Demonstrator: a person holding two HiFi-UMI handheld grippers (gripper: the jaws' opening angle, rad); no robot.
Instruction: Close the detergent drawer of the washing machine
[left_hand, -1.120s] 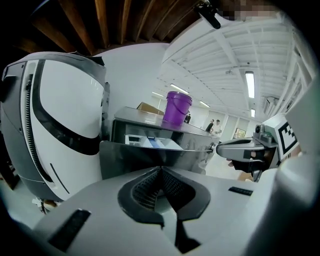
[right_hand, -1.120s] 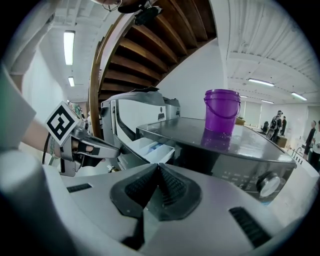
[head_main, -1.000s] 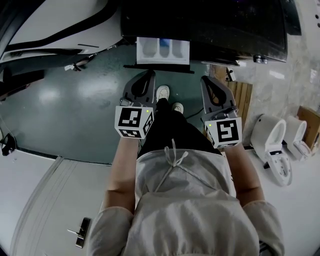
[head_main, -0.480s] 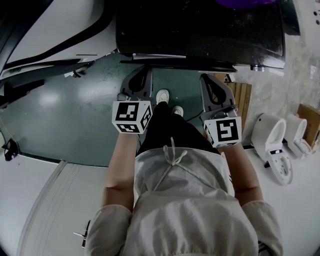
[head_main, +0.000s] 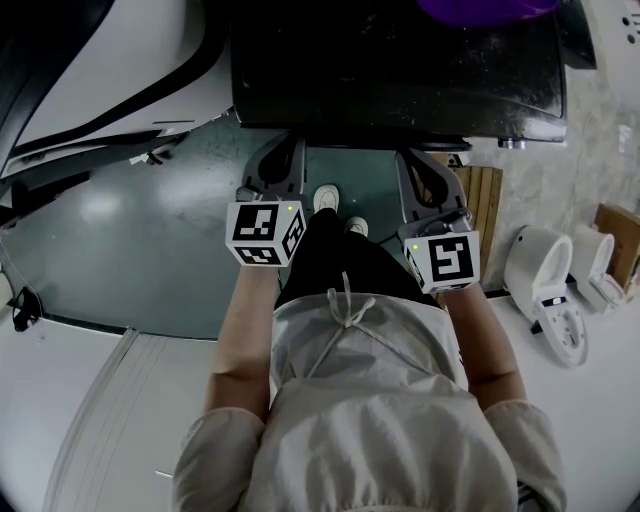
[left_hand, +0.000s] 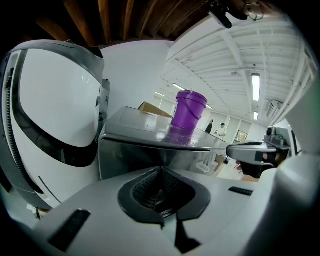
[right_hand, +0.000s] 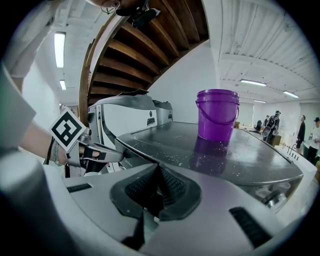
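Observation:
The dark-topped washing machine (head_main: 400, 60) fills the top of the head view, and no drawer tray sticks out from its front edge. A purple bucket (right_hand: 217, 115) stands on its lid. My left gripper (head_main: 289, 143) points at the machine's front on the left, its tips at or under the lid's edge. The jaws are shut with nothing between them, as the left gripper view (left_hand: 161, 170) shows. My right gripper (head_main: 407, 157) is held level beside it, just short of the front. It is also shut and empty in the right gripper view (right_hand: 157, 167).
A white appliance with a dark curved band (head_main: 100, 60) stands at the left. White toilets (head_main: 545, 285) and a wooden pallet (head_main: 485, 195) sit at the right. The person's shoes (head_main: 327, 197) are on the green floor between the grippers.
The white drawer tray that stuck out a second ago has slid into the machine and is out of sight. The left gripper moved forward toward the front; the right barely shifted.

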